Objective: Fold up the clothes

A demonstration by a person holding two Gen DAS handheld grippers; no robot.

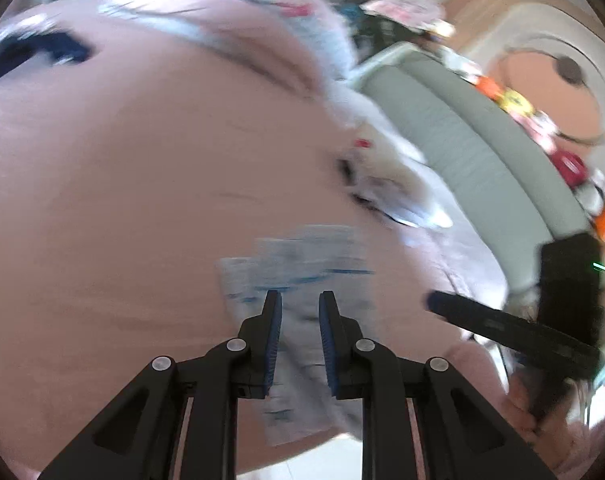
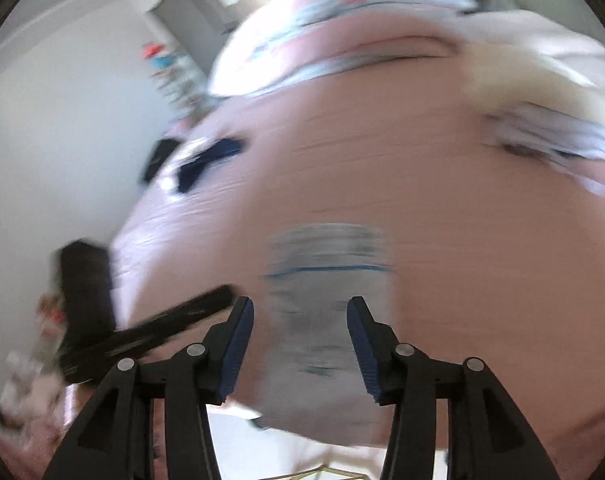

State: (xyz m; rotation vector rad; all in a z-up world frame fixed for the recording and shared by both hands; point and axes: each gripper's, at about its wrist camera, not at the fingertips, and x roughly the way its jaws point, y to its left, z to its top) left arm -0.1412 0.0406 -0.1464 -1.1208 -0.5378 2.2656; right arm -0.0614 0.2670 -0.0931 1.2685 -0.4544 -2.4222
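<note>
A small folded white garment with light-blue stripes lies flat on the pink bed sheet near the bed's front edge. My left gripper hovers over its near part, jaws a narrow gap apart, the pads not pressing on the cloth. My right gripper hangs above the same garment with its jaws wider apart and nothing between them. In the left wrist view a black finger of the right gripper reaches in from the right. Both views are blurred by motion.
A dark blue garment lies far back on the bed. A loose white pile of clothes sits to the right. Pink and pale-blue bedding is heaped behind. A grey padded bed rail carries bright toys.
</note>
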